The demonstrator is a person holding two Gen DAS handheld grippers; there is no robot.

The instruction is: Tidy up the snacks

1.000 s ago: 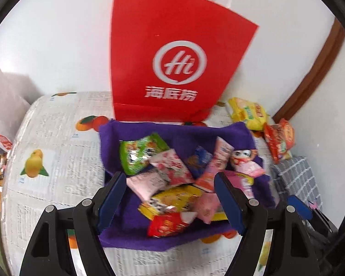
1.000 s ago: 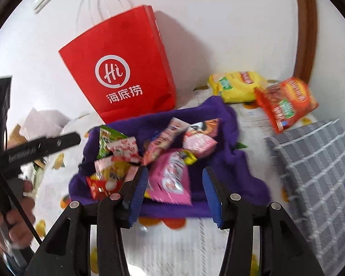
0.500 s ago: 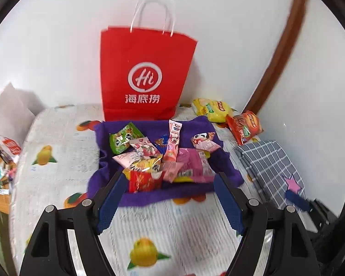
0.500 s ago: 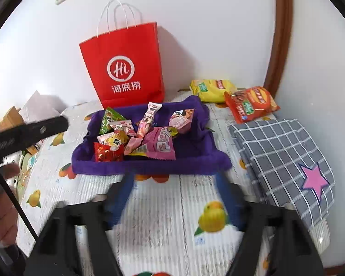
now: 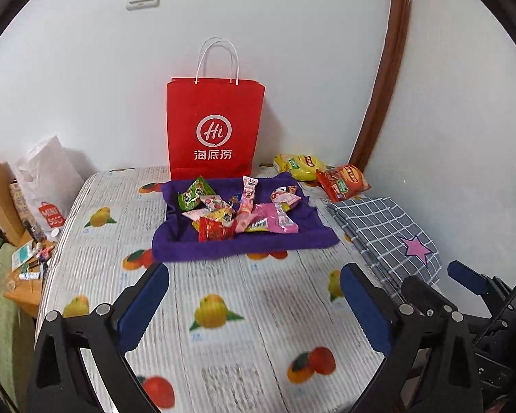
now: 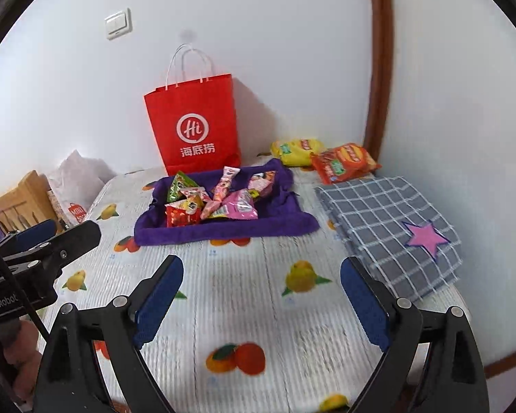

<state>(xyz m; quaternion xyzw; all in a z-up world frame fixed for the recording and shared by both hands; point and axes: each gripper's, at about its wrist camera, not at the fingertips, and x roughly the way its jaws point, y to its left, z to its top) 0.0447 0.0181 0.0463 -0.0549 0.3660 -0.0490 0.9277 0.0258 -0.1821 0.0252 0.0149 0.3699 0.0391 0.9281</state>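
From where I sit, a white plastic shopping bag (image 5: 48, 179) leans at the far left edge of the desk with the fruit-print cover (image 5: 223, 313). My left tongs (image 5: 254, 304) are opening, wide, nothing between them. Behind, a red paper carrier bag with white handles (image 5: 213, 127) stands against the wall, and before it the small snack packets (image 5: 237, 211) lie heaped on a purple cloth (image 5: 237, 246). My right tongs (image 6: 261, 297) are opening too, wide and empty. Farther right lie a yellow crisp bag (image 6: 296, 151) and an orange-red crisp bag (image 6: 344, 162), touching, then a folded grey checked cloth with a pink star (image 6: 392, 227).
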